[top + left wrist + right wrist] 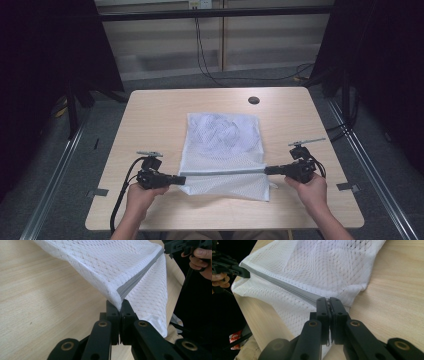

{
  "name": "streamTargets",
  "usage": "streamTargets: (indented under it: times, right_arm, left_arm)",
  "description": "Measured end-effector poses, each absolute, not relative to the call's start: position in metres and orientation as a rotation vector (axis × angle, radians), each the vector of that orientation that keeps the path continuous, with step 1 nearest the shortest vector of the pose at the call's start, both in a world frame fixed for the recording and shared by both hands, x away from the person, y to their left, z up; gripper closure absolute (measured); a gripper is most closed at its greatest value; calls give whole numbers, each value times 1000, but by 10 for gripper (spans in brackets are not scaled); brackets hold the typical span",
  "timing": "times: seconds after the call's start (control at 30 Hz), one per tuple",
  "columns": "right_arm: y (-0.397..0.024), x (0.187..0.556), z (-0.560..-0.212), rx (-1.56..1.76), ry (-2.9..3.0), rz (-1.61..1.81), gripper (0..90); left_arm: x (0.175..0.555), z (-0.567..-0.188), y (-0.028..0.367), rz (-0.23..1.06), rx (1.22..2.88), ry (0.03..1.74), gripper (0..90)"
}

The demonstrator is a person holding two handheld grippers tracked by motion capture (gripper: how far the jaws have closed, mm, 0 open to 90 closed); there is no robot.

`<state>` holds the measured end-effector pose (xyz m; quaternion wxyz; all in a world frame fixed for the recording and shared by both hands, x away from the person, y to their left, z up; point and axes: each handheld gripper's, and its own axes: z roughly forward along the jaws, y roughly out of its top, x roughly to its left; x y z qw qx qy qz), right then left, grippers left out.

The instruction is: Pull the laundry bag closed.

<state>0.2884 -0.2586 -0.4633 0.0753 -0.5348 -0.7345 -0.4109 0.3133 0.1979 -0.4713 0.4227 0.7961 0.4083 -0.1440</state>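
Observation:
A white mesh laundry bag (222, 145) lies on the middle of the wooden table (150, 115), something white bunched inside its far half. A grey zipper strip (222, 171) runs across its near part, pulled taut. My left gripper (183, 179) is shut on the strip's left end, lifting that corner of the mesh bag (105, 262). My right gripper (266, 170) is shut on the strip's right end, where the bag (317, 265) rises off the table. The zipper strip (138, 275) stretches away from my left gripper (120, 305) toward the far hand. My right gripper (329, 300) pinches the zipper strip (287, 287).
A round dark cable hole (253, 100) sits near the table's far edge. Bare wood lies on both sides of the bag. Black curtains and metal floor rails (60, 170) flank the table. Cables (120, 200) trail from the grippers.

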Motion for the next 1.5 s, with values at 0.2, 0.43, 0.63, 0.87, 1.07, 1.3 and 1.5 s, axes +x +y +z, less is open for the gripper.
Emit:
streamTargets:
  times: [0.2, 0.43, 0.63, 0.87, 1.07, 1.3, 1.5]
  right_arm:
    - [-262, 288, -462, -1612, -2210, -1239, 870]
    - [-263, 287, -462, -1606, -2214, -1237, 870]
    - [-262, 286, -462, -1597, -2222, -1251, 866]
    - [-260, 287, -460, -1630, -2236, -1273, 690]
    - [-257, 286, -459, -1675, -2276, -1275, 490]
    - [-258, 285, -457, -1712, -2312, -1292, 336]
    - [-263, 284, -457, -1726, -2340, -1301, 236]
  left_arm:
    - [312, -472, 198, -355, 1992, 1028, 885]
    - [312, -472, 197, -359, 1997, 1027, 885]
    - [310, -473, 197, -357, 2001, 1002, 877]
    - [308, -469, 202, -304, 2038, 1035, 408]
    - [310, -465, 204, -178, 2051, 1046, 219]
    - [311, -463, 207, -45, 2050, 1038, 114]
    - [311, -460, 210, 45, 2068, 1052, 66]
